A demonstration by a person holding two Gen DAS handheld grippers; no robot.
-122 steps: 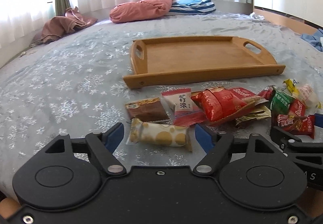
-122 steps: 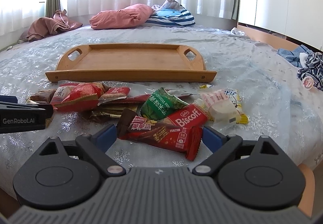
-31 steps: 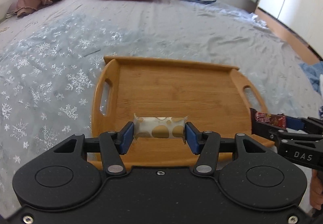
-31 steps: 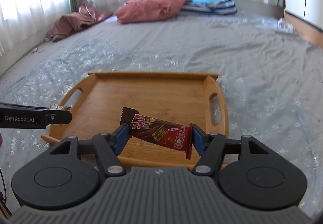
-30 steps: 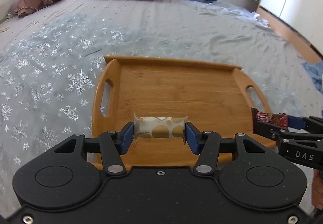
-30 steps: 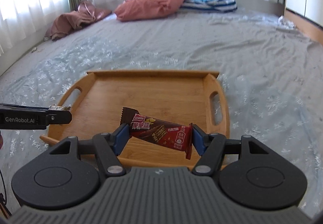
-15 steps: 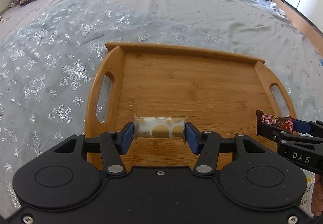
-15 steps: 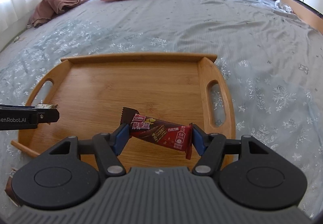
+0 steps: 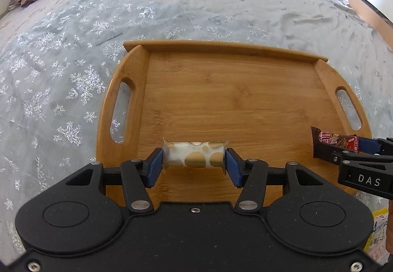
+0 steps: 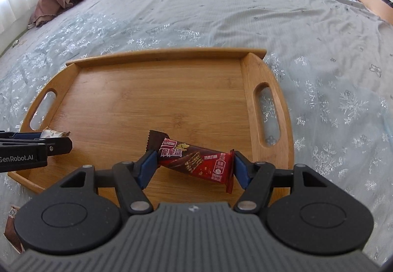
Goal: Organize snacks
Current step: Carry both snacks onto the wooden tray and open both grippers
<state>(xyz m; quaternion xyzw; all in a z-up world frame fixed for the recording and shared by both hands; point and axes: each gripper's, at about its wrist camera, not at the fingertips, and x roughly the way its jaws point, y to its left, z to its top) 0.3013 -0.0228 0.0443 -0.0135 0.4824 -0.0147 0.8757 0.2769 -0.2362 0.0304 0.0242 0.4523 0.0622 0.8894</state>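
Both wrist cameras look forward and down from close above the near edge of the wooden tray [image 9: 221,100]; they share the tray [image 10: 159,100] and the bed [image 10: 245,14] beyond.

One tray [image 9: 127,68], two held snacks [image 9: 195,157].

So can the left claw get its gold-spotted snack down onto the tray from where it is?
Probably yes: the left claw holds the gold-spotted snack over bare tray wood, nothing beneath.

"DAS": right gripper [image 9: 363,149] | "GenRobot.AI": left gripper [image 10: 52,138] | "Nestlé": chocolate bar [image 10: 194,160]
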